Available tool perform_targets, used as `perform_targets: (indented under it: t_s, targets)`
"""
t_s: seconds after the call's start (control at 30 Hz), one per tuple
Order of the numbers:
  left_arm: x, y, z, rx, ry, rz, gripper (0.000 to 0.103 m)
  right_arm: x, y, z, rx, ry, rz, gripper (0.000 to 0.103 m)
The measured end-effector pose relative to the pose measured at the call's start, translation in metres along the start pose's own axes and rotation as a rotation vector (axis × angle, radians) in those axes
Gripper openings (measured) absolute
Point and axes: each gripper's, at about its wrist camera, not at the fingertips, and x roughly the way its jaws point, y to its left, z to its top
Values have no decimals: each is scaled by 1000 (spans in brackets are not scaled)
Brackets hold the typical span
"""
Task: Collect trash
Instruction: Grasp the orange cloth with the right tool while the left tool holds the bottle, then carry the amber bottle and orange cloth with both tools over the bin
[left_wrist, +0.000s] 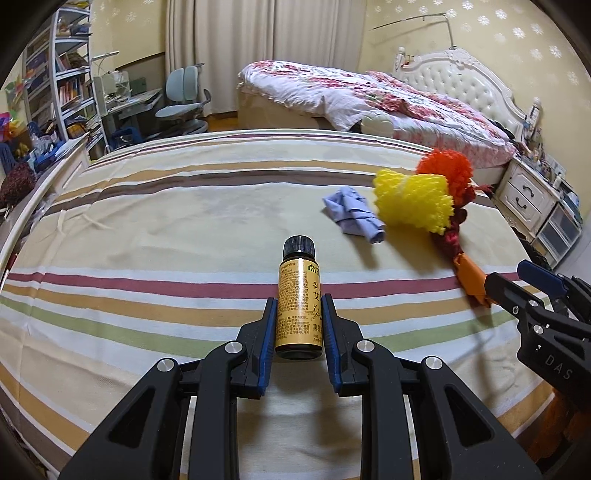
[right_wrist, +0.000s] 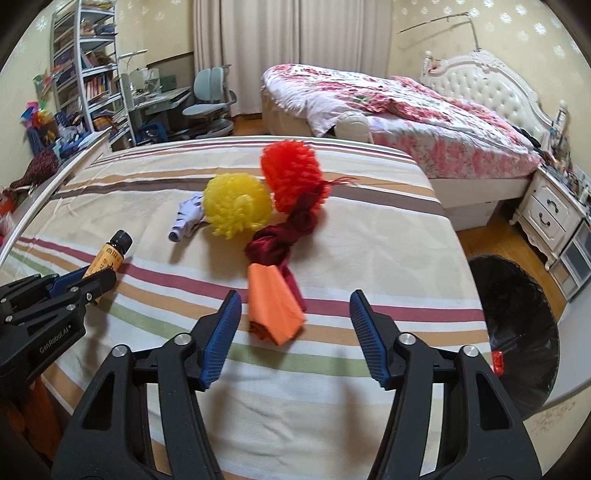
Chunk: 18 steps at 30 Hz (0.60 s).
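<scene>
My left gripper (left_wrist: 299, 306) is shut on a small brown bottle (left_wrist: 298, 306) with a yellow label and black cap; it also shows in the right wrist view (right_wrist: 109, 256), held over the striped bedspread (left_wrist: 166, 229). My right gripper (right_wrist: 295, 306) is open, its jaws on either side of an orange folded paper (right_wrist: 273, 306) without touching it. Beyond lie a dark red twisted cloth (right_wrist: 284, 240), a yellow foam net (right_wrist: 236, 205), a red-orange foam net (right_wrist: 290, 173) and a crumpled pale blue tissue (right_wrist: 184, 218).
A bin lined with a black bag (right_wrist: 517, 317) stands on the floor right of the bed. A second bed with floral covers (right_wrist: 406, 110), a white nightstand (right_wrist: 550, 214), a desk with chair (right_wrist: 207, 99) and bookshelves (right_wrist: 85, 66) stand behind.
</scene>
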Motion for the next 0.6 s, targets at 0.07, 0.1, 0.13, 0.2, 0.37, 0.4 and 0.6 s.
perform_targets:
  t_s: [0.07, 0.1, 0.13, 0.2, 0.37, 0.4, 0.6]
  targets:
    - [2, 3, -1, -8, 4, 1, 25, 2, 6, -1, -14, 13, 8, 47]
    - [2, 4, -1, -11, 6, -1, 25, 5, 9, -1, -22, 23, 11, 43]
    - [2, 5, -1, -13, 7, -4, 25, 7, 10, -1, -27, 30, 14, 38]
    - [2, 4, -1, -13, 4, -6, 25, 10, 13, -2, -34, 47, 18, 30]
    - [2, 5, -1, -13, 2, -9, 25, 9, 15, -4, -37, 47, 11, 19]
    - [2, 6, -1, -15, 2, -9, 25, 7, 14, -3, -34, 43, 13, 17]
    - [0, 7, -1, -21, -4, -17, 25, -2, 7, -2, -15, 23, 4, 17]
